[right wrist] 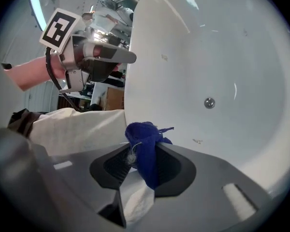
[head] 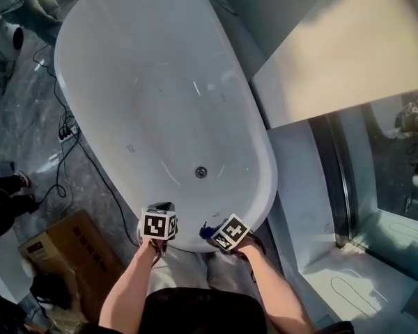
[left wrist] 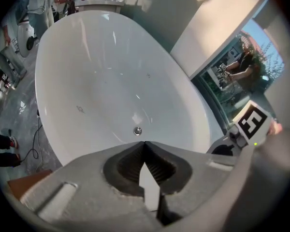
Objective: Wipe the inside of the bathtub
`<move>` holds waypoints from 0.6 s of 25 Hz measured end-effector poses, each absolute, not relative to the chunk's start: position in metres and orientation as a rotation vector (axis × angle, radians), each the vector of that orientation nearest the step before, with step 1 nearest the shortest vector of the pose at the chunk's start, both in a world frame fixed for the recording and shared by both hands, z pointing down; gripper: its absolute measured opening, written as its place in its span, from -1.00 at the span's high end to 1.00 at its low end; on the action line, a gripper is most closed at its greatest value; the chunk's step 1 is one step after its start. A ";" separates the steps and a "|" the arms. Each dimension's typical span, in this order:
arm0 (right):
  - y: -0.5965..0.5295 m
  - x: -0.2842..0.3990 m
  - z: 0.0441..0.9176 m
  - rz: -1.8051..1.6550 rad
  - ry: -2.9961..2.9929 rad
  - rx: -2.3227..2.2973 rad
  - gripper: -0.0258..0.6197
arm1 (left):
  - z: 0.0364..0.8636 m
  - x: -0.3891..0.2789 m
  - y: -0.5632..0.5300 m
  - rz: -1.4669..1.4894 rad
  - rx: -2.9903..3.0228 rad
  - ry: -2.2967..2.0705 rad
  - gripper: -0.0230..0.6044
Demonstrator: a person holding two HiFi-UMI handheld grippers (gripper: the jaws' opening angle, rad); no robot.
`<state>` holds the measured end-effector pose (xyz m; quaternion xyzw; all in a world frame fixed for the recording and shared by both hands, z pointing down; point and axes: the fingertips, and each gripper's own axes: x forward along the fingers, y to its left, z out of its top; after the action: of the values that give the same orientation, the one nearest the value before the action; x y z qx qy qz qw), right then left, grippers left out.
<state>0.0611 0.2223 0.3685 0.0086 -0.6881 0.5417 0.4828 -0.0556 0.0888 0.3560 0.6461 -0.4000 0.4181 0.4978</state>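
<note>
In the head view, the bathtub is a glossy white oval with a small round metal drain. The left gripper and the right gripper hang over its near rim.

In the left gripper view, the jaws are pressed together with nothing between them.

In the right gripper view, the jaws pinch a crumpled blue cloth.

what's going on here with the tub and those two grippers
A person stands at the near end of a white bathtub with a gripper in each hand. The right gripper is shut on a blue cloth. The left gripper is shut with nothing in it. Both hover by the near rim, short of the drain. The cloth does not seem to be touching the tub.
</note>
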 end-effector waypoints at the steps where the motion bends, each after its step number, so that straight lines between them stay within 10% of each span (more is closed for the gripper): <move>1: 0.215 0.059 0.361 1.312 -1.689 0.050 0.53 | 0.345 -0.057 0.084 0.988 1.571 -0.978 0.92; 15: 0.073 -0.006 0.250 1.147 -2.020 0.504 0.52 | 0.203 -0.084 -0.020 0.722 1.845 -1.060 0.92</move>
<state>-0.0057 0.0730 0.2497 0.1968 -0.7885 0.4477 0.3730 -0.0840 -0.0203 0.2034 0.7403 -0.4253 0.2898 0.4325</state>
